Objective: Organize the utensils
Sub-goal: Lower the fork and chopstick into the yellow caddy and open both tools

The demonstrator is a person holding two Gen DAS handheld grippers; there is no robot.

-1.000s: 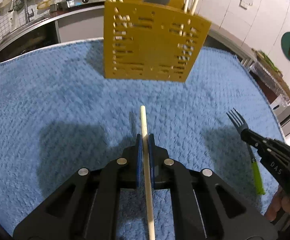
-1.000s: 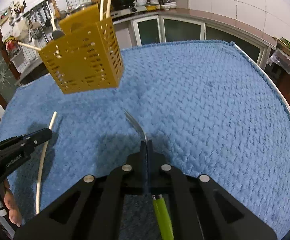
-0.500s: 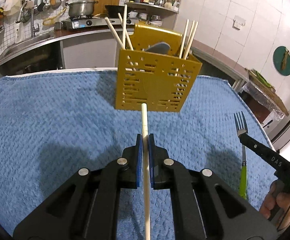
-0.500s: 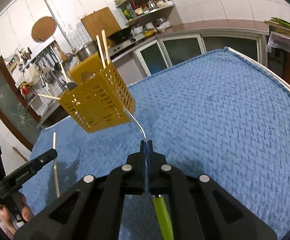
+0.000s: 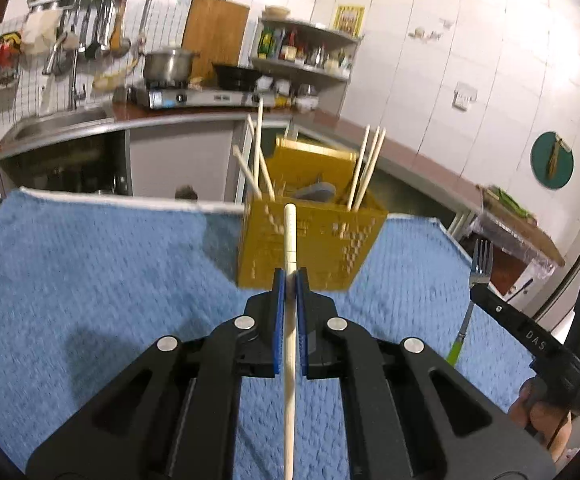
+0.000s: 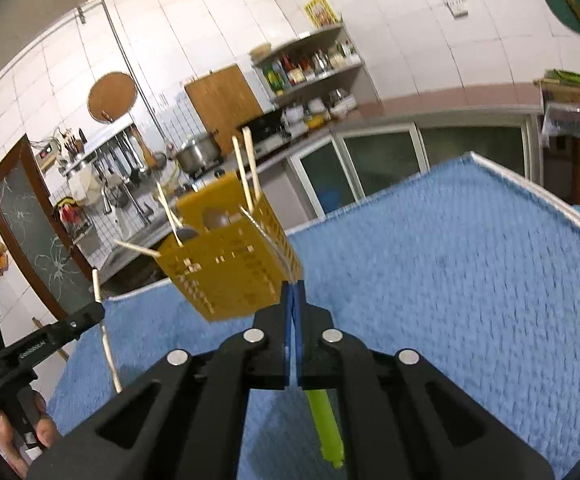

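In the left wrist view, a chopstick [image 5: 290, 236] is being clenched between the blue pads of the left gripper [image 5: 289, 280], its long axis running straight ahead toward the yellow utensil holder [image 5: 322, 248], which is standing on the blue towel [image 5: 89, 280] near the far edge. A half second earlier the holder was being seen lower-on; its open top is now being brought into sight.

In the right wrist view, a green-handled fork [image 6: 326, 428] is being gripped by the right gripper [image 6: 293, 288], tines pointing at the holder's near right corner. Both grippers appear similarly near. Since the earlier frame, both views are being tilted upward.
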